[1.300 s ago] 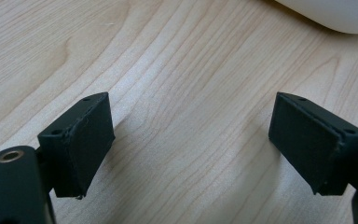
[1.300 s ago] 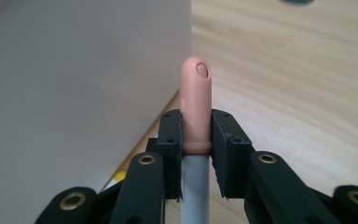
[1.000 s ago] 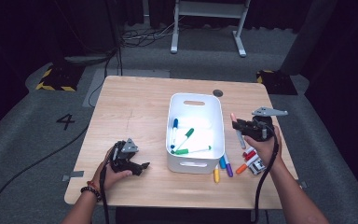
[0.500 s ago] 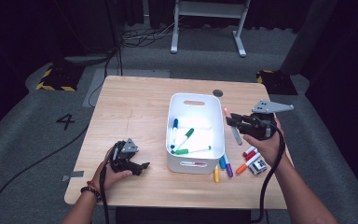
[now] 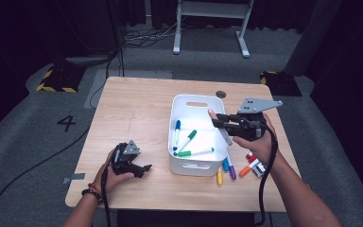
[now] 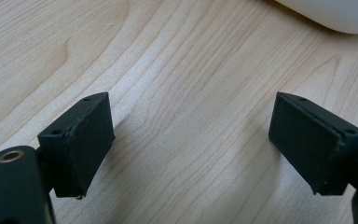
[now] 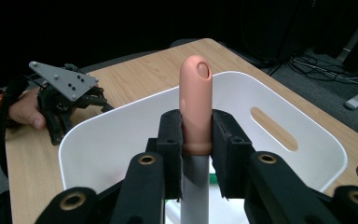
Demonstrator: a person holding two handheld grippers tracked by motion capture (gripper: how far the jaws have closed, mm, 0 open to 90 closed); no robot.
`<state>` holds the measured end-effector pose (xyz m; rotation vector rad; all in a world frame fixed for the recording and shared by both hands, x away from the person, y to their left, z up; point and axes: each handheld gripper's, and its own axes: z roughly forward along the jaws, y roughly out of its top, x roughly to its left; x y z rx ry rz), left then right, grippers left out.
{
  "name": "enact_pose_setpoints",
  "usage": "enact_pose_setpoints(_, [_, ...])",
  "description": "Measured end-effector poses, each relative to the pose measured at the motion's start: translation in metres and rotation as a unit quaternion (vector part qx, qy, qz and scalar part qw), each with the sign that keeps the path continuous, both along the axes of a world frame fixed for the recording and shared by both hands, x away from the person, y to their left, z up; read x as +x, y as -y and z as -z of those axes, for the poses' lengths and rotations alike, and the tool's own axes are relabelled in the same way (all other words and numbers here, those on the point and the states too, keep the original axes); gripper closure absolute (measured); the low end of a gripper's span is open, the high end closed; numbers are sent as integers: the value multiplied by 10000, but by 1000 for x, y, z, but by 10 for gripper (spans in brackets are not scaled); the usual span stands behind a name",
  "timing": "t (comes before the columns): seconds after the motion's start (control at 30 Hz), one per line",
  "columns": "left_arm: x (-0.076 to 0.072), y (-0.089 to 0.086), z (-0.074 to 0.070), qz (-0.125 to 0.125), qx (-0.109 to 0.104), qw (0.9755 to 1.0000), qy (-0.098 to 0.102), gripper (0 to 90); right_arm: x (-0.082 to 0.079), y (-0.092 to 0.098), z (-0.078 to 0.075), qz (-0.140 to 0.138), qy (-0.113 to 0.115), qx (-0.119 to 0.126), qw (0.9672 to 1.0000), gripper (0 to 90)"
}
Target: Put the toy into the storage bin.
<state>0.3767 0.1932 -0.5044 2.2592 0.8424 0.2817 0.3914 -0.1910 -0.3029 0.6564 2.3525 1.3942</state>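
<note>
Nearest the person, the left gripper (image 5: 131, 163) rests on the tabletop (image 5: 137, 113) with its jaws spread wide and nothing between them; in the left gripper view only bare wood lies in the gap. To the right of the white bin (image 5: 196, 101), a handful of markers (image 5: 230, 168) lie loose on the wood, so the sorting is not finished. Three markers already lie inside the bin: a blue-capped one (image 5: 176, 132), a green-capped one (image 5: 188, 139) and another green one (image 5: 194, 152).

Farther out, the right gripper (image 5: 220, 122) hangs over the bin's right rim, its jaws pinching a grey marker with a peach cap (image 7: 196, 107), which stands upright between the pads in the right gripper view. It looks to be over the bin's inside, though the height above the floor of the bin is hard to judge.

By my reading, this marker is about to be dropped in, and the loose ones remain to be picked up.
</note>
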Motion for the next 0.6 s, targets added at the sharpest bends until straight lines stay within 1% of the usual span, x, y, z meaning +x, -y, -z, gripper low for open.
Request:
enact_pose_setpoints(0.03, [0, 0, 0, -5, 6, 10000, 2, 142, 0, -3, -1, -33, 20, -55, 10000, 747])
enact_pose_setpoints(0.13, [0, 0, 0, -3, 7, 10000, 2, 142, 0, -12, -1, -158, -29, -33, 9999, 747])
enact_pose_setpoints(0.27, [0, 0, 0, -4, 9, 10000, 3, 142, 0, -23, 4, -334, -82, -168, 9993, 747])
enact_pose_setpoints(0.43, [0, 0, 0, -2, -1, 10000, 1, 142, 2, -35, 18, -516, -253, -453, 9973, 747])
enact_pose_setpoints(0.47, [0, 0, 0, -6, 7, 10000, 2, 142, 3, -37, 22, -571, -328, -461, 9968, 747])
enact_pose_setpoints(0.6, [0, 0, 0, -4, 6, 10000, 0, 142, 6, -38, 36, -713, -517, -748, 9933, 747])
